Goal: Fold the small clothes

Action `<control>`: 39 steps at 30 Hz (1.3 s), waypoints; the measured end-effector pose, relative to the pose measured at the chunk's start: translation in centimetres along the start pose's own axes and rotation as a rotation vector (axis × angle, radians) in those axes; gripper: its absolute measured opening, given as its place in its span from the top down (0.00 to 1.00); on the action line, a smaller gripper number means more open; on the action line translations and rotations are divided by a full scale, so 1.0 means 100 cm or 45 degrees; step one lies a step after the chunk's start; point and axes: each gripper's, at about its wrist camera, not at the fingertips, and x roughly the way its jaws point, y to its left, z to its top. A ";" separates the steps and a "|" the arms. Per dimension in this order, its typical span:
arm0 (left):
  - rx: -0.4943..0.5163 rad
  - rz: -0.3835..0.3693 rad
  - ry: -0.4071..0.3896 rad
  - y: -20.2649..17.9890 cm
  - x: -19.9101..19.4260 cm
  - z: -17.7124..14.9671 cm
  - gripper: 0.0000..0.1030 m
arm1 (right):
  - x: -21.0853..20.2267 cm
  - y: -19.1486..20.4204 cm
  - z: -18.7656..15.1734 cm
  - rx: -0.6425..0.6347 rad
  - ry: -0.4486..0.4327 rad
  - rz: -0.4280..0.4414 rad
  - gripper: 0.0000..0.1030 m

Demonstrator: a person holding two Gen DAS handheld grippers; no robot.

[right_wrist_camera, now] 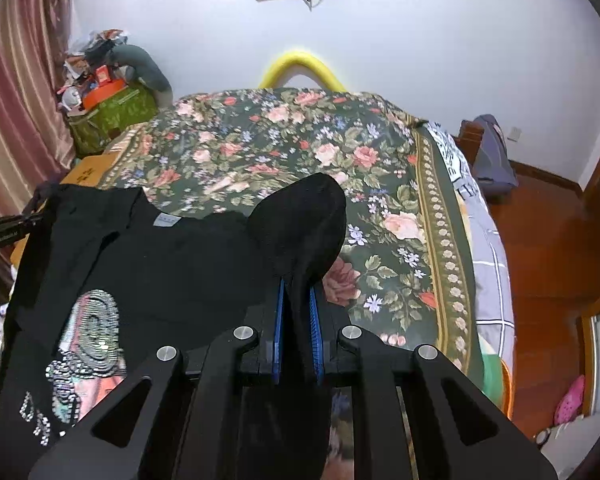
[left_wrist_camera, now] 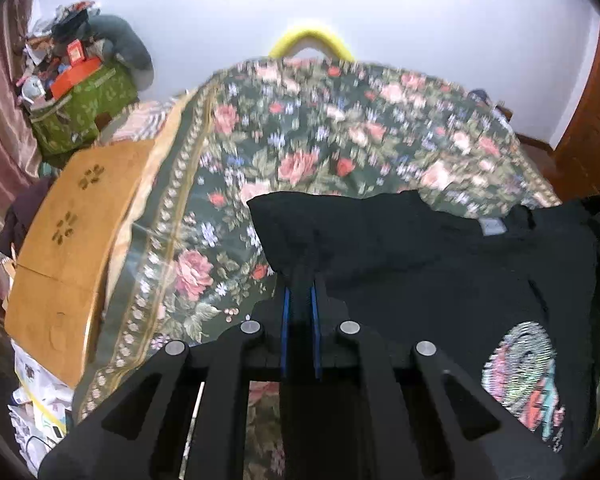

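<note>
A black T-shirt [left_wrist_camera: 420, 248] with a sequinned colourful print [left_wrist_camera: 524, 376] is held up over a floral bedspread [left_wrist_camera: 300, 140]. My left gripper [left_wrist_camera: 300, 292] is shut on the shirt's left shoulder and sleeve. In the right wrist view my right gripper [right_wrist_camera: 298, 292] is shut on the other sleeve of the T-shirt [right_wrist_camera: 172, 256], which bulges above the blue pads [right_wrist_camera: 316, 332]. The print [right_wrist_camera: 92, 336] and a grey neck label [right_wrist_camera: 167, 221] face up. The shirt hangs stretched between the two grippers.
A wooden board [left_wrist_camera: 72, 248] lies at the bed's left edge. A green box with clutter [left_wrist_camera: 84, 100] stands at the far left by a curtain. A yellow curved bar [right_wrist_camera: 300, 66] is behind the bed. Wooden floor [right_wrist_camera: 548, 248] lies to the right.
</note>
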 end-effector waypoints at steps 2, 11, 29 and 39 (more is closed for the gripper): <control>0.017 0.000 0.065 0.000 0.019 -0.008 0.91 | 0.010 -0.004 -0.004 0.025 0.045 0.006 0.86; 0.010 -0.043 0.164 0.018 0.009 -0.046 0.65 | -0.015 -0.002 -0.026 -0.024 0.143 0.033 0.58; 0.094 -0.103 0.158 0.024 -0.139 -0.167 0.39 | -0.168 0.023 -0.113 -0.086 0.007 0.025 0.42; 0.047 -0.237 0.288 0.016 -0.146 -0.238 0.38 | -0.142 0.013 -0.204 0.052 0.183 0.041 0.42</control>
